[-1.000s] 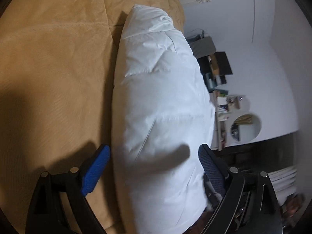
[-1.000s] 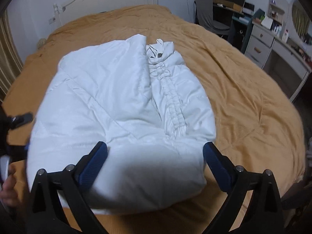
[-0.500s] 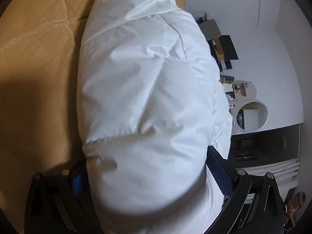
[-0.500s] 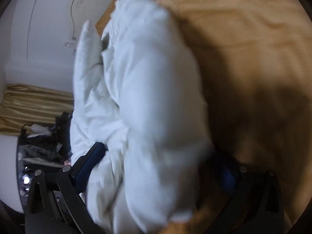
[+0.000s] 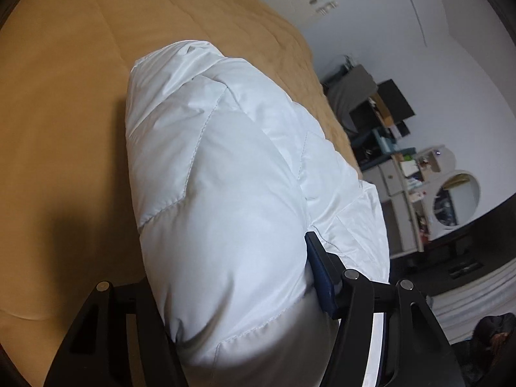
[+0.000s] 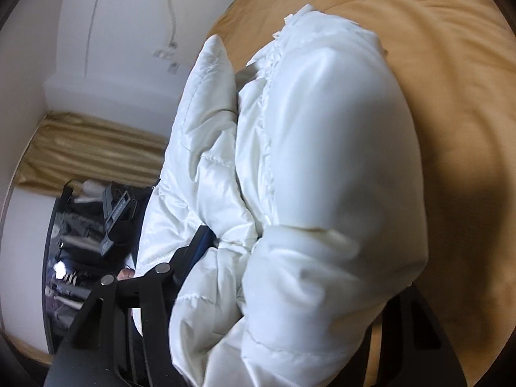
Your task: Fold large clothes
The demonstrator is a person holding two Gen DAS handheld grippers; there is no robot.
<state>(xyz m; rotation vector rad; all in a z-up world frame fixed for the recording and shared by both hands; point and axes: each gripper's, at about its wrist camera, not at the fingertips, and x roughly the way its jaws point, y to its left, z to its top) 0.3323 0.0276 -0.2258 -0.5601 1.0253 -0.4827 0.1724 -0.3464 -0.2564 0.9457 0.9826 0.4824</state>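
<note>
Jacket (image 5: 219, 213) — white, puffy, quilted — fills the middle of both views, bunched into a thick roll over the tan bedspread (image 5: 64, 103). We see our left gripper (image 5: 232, 274) clamped on one end of it: the jaws have just been closing, and the padding bulges out between them, hiding the left finger entirely while the blue pad (image 5: 317, 277) on the other finger presses into the fabric at its side. Our right gripper (image 6: 290, 258) has likewise just been closing, and it is clamped on the jacket's other end; the blue pad (image 6: 198, 242) on its left finger is sunk into the folds and the opposite finger is buried under the cloth. From the right wrist we see the ruffled zipper placket (image 6: 267, 122) running down the garment, with a loose flap (image 6: 209, 103) standing to its left. Bedspread shows beyond and right of the jacket there. A white wall (image 6: 113, 32) and gold curtain (image 6: 90, 151) sit at the left. From the left wrist, a cluttered desk (image 5: 387, 129) and a round mirror (image 5: 454, 200) stand at the far right.
</note>
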